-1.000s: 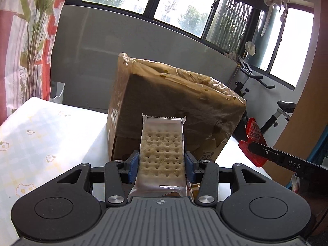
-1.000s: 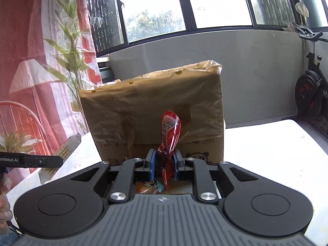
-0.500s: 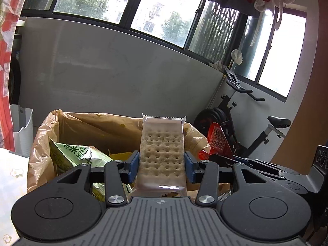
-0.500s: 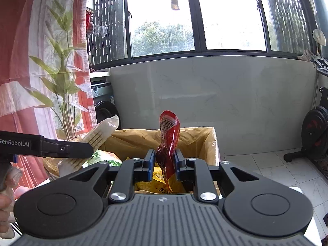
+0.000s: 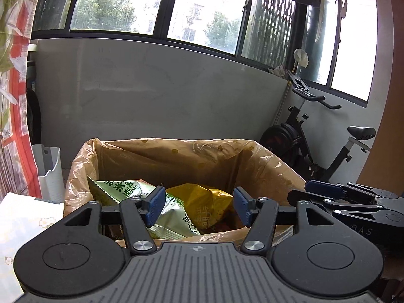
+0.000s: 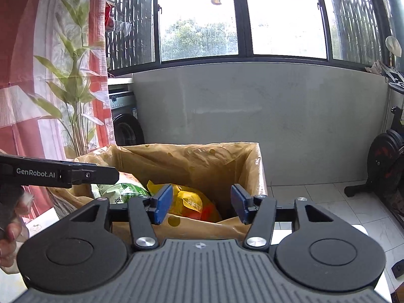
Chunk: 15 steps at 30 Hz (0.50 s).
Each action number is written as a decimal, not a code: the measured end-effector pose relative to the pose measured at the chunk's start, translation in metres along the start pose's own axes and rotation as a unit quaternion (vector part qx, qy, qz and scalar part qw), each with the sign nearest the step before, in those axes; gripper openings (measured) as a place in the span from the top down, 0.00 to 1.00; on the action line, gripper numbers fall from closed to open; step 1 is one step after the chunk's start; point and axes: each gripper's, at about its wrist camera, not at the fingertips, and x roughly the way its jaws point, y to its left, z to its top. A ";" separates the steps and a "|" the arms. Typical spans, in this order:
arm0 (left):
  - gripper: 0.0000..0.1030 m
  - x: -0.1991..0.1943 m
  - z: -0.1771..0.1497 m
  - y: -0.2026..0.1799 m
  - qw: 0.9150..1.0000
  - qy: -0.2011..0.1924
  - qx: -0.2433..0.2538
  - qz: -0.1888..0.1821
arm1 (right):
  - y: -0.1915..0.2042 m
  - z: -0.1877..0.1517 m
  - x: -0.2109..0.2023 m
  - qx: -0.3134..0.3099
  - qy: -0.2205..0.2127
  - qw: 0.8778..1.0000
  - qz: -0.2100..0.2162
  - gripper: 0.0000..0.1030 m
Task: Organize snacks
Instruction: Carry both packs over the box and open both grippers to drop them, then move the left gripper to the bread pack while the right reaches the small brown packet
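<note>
A cardboard box lined with a tan plastic bag (image 5: 176,156) stands open in front of both grippers; it also shows in the right wrist view (image 6: 202,159). Inside lie a green snack bag (image 5: 121,189), a yellow snack bag (image 5: 202,202) and something red beneath. My left gripper (image 5: 198,208) is open and empty above the box's near rim. My right gripper (image 6: 202,203) is open and empty above the near rim too. The right gripper shows at the right of the left wrist view (image 5: 341,197); the left gripper shows at the left of the right wrist view (image 6: 63,171).
A table with a floral cloth (image 5: 22,222) lies at the left. A white bin (image 5: 50,171) stands behind it. An exercise bike (image 5: 328,139) stands at the right by the grey wall. A red curtain (image 6: 38,75) and a plant hang at the left.
Both grippers have opened. The cracker pack has left the left gripper and the red packet has left the right gripper. Both grippers sit higher over the box.
</note>
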 end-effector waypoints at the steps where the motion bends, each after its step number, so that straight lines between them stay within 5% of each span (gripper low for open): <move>1: 0.40 -0.004 0.001 0.002 1.000 0.000 0.004 0.006 | 0.002 0.000 -0.003 0.002 -0.001 1.000 0.002 0.47; 9: 0.40 -0.058 -0.024 0.015 0.999 0.013 0.008 0.038 | 0.026 -0.025 -0.045 0.001 -0.015 1.000 -0.001 0.47; 15: 0.40 -0.076 -0.059 0.025 0.997 0.047 0.020 0.065 | 0.048 -0.077 -0.070 0.009 0.022 1.000 0.012 0.47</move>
